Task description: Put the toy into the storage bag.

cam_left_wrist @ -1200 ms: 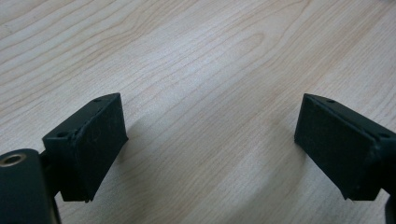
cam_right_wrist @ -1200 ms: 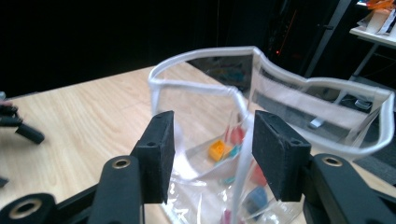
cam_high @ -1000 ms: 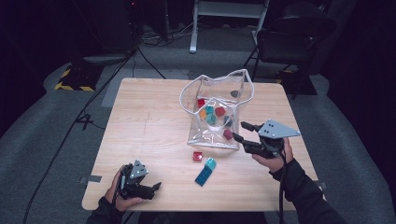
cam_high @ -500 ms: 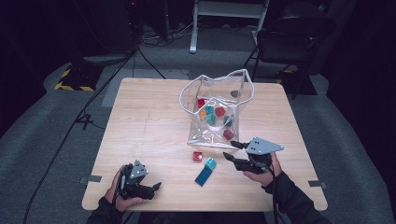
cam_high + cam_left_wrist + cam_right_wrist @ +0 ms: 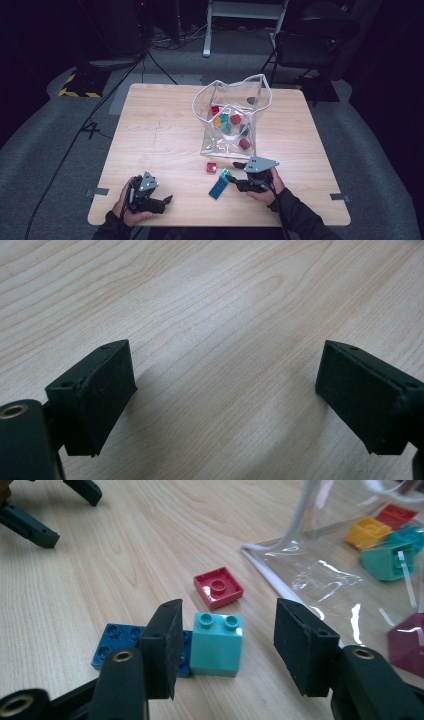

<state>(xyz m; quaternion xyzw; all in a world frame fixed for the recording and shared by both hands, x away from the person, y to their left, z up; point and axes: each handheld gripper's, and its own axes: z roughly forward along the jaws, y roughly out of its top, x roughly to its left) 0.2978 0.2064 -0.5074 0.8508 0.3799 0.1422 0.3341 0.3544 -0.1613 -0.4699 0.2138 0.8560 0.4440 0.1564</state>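
resting near the front left corner of the table, the left gripper lies low in the person's hand with its jaws spread wide and nothing but bare wood between them. moving right along the front edge, a flat dark blue brick lies on the table, and a small teal brick sits at its far end, touching it and possibly clipped onto it. just beyond them a flat red brick lies alone, near the foot of the clear plastic bag, which stands open toward the middle right of the table with more coloured bricks inside.

right of the teal brick comes the right gripper, held low over the table. its jaws have just been opening, and they now stand either side of the teal brick with clear gaps, so nothing is pinched yet.

that brick looks light, hard and stiff, with smooth glossy sides that could slip under a weak squeeze. i'd say the best hold is square across its two flat side faces, below the studs. if it is clipped to the blue one, lifting may drag that along.
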